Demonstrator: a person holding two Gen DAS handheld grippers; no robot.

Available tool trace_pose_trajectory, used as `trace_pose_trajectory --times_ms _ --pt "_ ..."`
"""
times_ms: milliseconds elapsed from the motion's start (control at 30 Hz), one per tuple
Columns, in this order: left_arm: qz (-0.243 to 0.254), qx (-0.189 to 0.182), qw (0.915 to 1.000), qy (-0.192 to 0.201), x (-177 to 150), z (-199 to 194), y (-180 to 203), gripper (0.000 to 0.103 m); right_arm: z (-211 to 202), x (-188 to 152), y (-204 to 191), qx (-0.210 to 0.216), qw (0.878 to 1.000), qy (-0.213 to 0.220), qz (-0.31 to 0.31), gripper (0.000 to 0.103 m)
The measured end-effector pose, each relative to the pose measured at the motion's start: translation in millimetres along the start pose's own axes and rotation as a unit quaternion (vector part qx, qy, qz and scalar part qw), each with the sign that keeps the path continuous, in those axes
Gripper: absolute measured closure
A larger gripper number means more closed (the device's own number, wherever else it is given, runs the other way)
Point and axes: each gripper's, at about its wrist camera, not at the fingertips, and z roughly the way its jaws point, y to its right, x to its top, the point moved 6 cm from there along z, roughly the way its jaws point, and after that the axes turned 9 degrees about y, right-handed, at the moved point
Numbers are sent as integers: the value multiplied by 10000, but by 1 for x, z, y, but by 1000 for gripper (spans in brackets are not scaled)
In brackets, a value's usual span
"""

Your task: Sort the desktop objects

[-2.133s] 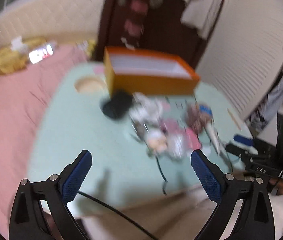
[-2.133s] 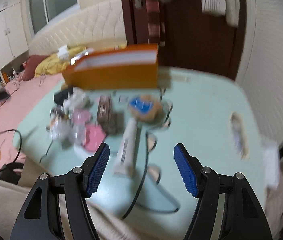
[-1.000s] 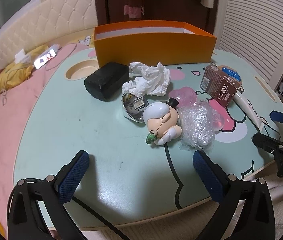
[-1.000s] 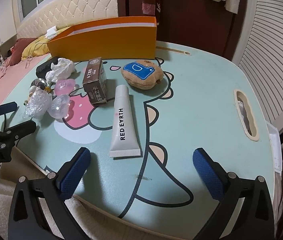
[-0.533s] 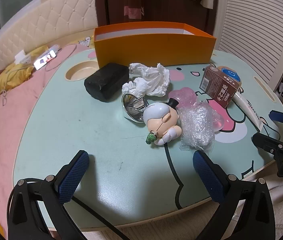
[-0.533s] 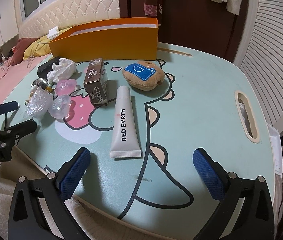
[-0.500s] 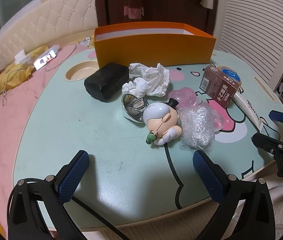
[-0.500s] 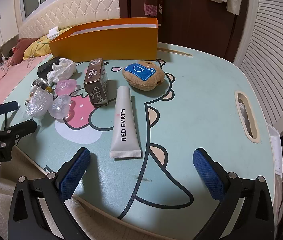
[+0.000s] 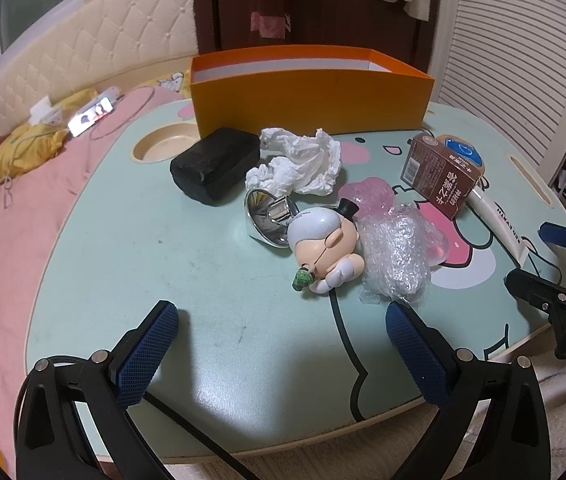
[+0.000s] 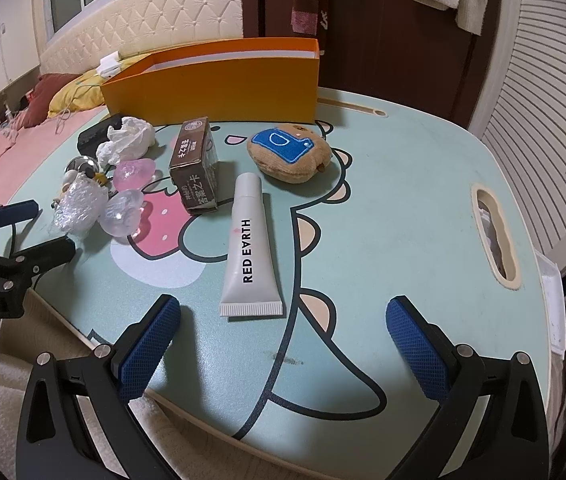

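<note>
The things you are to sort lie in a loose cluster on the mint-green counter (image 9: 123,264), in front of the orange box (image 9: 311,100) that stands at its far edge. From your left gripper's view, a black block (image 9: 215,170) sits nearest the box, with a crumpled white tissue (image 9: 299,166) just beside it. In front of those a shiny metal funnel (image 9: 265,218) lies on its side, touching a small cartoon figurine (image 9: 323,248) that lies on the counter. A wad of bubble wrap (image 9: 395,256) rests against the figurine, and pink clear jelly pieces (image 9: 367,196) lie behind it.

Farther to your right, a brown carton (image 10: 197,170) lies beside a white tube (image 10: 249,248) printed RED EARTH, its crimped end toward you. A tan plush pouch with a blue patch (image 10: 291,156) sits behind the tube, near the box's corner.

Your left gripper (image 9: 279,344) is wide open and holds nothing; it hovers over bare counter in front of the figurine and bubble wrap. Your right gripper (image 10: 283,342) is likewise spread wide and empty, over the near edge of the counter, with the tube's crimped end just ahead of it, between the lines of its fingers.

A round cup recess (image 9: 163,148) is set into the counter left of the black block. A bed with a pink cover (image 9: 11,216) lies beyond the counter's left side.
</note>
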Motion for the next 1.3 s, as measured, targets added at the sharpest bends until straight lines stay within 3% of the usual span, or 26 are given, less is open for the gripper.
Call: trace_pose_trajectory --times_ms 600,1133,1300 --pt "-227 339 9991 138 9 9 -16 0 8 8 5 100 9999 132 -46 0" --pt "-32 136 9998 129 11 11 -18 0 11 7 5 127 9998 176 -36 0" --pt "-77 43 9992 379 25 4 -33 0 10 7 5 142 9997 191 -25 0"
